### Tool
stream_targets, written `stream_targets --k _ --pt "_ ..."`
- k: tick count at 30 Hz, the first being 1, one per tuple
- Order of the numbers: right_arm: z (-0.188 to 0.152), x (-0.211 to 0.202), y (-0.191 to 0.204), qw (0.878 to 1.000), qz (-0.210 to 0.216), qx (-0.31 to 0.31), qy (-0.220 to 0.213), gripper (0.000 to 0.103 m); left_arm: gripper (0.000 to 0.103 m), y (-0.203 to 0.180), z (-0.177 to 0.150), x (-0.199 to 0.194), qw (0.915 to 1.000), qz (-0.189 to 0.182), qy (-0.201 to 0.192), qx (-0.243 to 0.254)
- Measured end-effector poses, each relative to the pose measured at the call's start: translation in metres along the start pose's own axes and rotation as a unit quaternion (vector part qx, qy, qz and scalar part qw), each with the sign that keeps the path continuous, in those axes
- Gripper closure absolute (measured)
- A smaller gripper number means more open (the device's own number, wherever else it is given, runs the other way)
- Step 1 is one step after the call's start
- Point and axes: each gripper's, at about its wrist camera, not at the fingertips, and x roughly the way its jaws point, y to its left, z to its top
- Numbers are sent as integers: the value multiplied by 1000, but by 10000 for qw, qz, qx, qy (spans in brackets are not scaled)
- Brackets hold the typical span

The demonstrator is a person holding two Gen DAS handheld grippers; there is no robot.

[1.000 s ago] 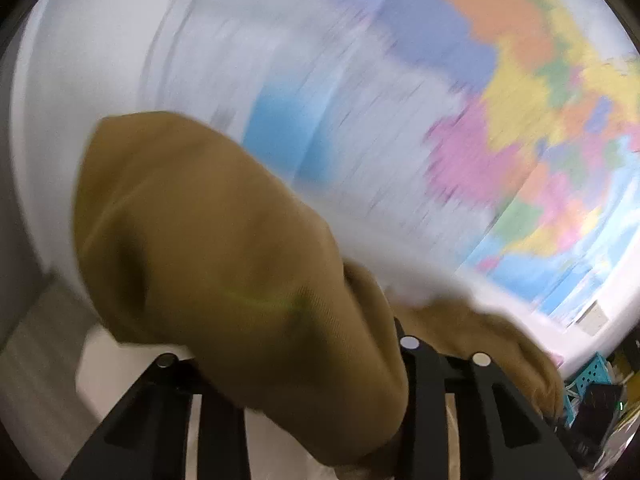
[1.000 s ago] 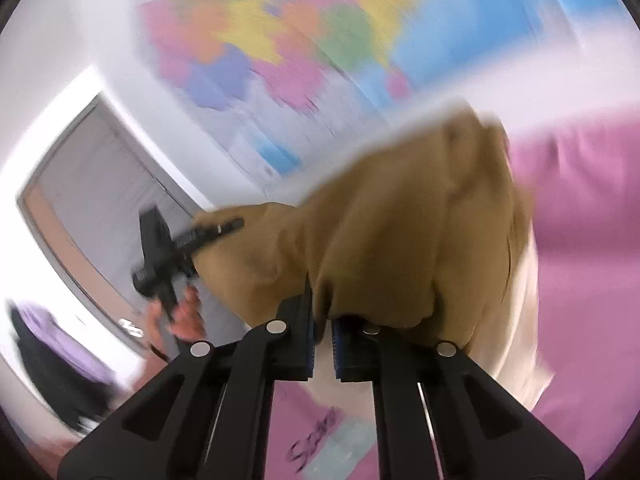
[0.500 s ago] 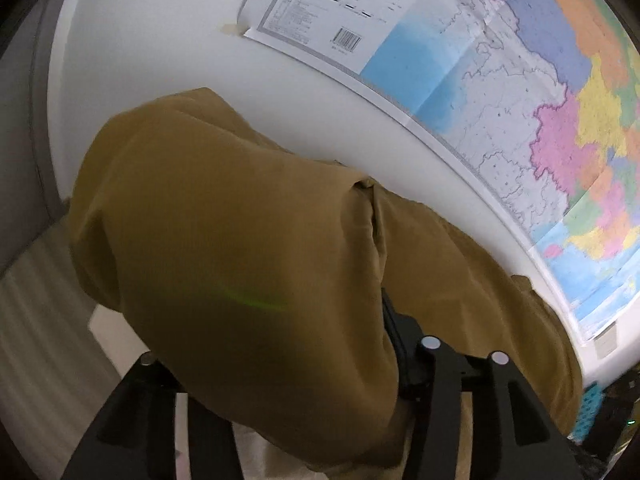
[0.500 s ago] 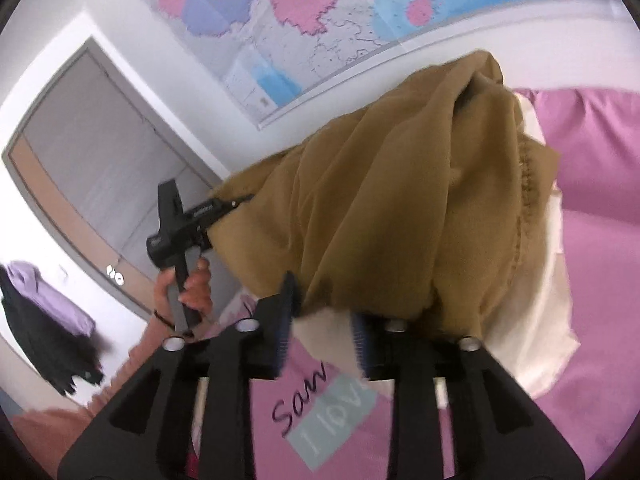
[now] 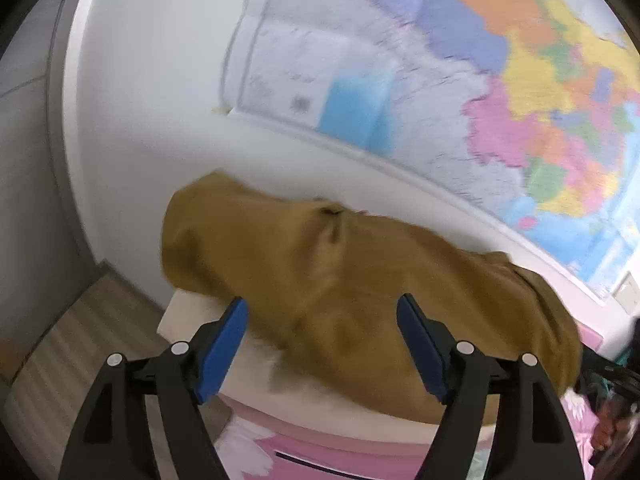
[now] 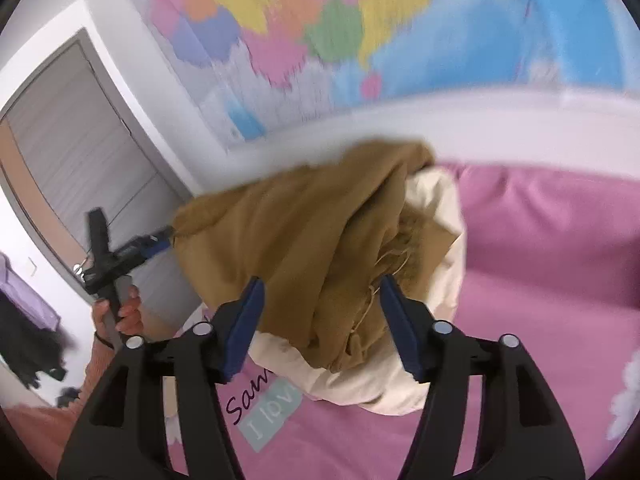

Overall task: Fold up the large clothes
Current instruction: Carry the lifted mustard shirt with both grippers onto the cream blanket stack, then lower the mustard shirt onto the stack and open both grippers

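A mustard-brown garment [image 5: 360, 292] lies bunched on a cream cloth [image 5: 320, 400] on the pink bed. My left gripper [image 5: 322, 344] is open, its blue pads on either side of the garment's near edge without touching it. In the right wrist view the same brown garment [image 6: 304, 248] rests in a heap on the cream cloth [image 6: 436, 320]. My right gripper [image 6: 320, 328] is open just in front of the heap. The left gripper [image 6: 120, 256] shows there at the garment's far left end, held by a hand.
A pink bedsheet [image 6: 540, 280] with printed lettering covers the bed. A large coloured map [image 5: 500, 92] hangs on the white wall behind. A grey door [image 6: 80, 160] stands at left, dark clothes [image 6: 28, 336] beside it. Wood floor [image 5: 60, 352] lies left of the bed.
Both grippers held the brown garment up; now both have opened and let it drop onto the cream cloth, and have drawn back slightly.
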Motion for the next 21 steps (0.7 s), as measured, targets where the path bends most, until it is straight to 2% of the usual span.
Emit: stream_targets --k 1,2,3,5,8,9,12,14,16,17,19,21 --pt "-3 6 -5 9995 223 116 177 70 28 -4 0 -5 10000 -14 -59 39" --pt "-6 11 -10 9991 248 219 275 77 28 -10 -2 -12 9998 -80 -131 86" --pt "-7 9 -13 9989 299 239 266 83 28 -14 -2 -15 9996 -166 -148 145" --pt "-4 -8 -15 9983 509 273 64 90 28 -30 -4 -16 9990 -232 -139 350" --pt "3 -34 -9 9981 514 114 -310 91 28 -60 -12 -6 9961 -570 128 664" --pt "3 -32 -10 9984 482 84 -291 91 28 -68 -17 -2 9949 -638 186 761" --pt "-8 -4 -25 9992 202 253 236 91 28 -93 -31 17 9922 -600 340 1043" --pt "-17 10 -32 9984 96 343 438 88 26 -106 -41 26 9909 -505 338 1198" --pt "-14 9 -33 9984 26 329 469 80 26 -115 -44 29 9896 -427 269 1345" --pt "-12 6 -31 9985 -27 308 455 72 26 -118 -46 28 9895 -472 251 1341" --pt "-4 -5 -23 9990 -223 115 369 62 26 -122 -48 27 9884 -434 228 1435" --pt "7 -21 -10 9979 -604 -208 56 52 26 -129 -50 27 9866 -383 197 1573"
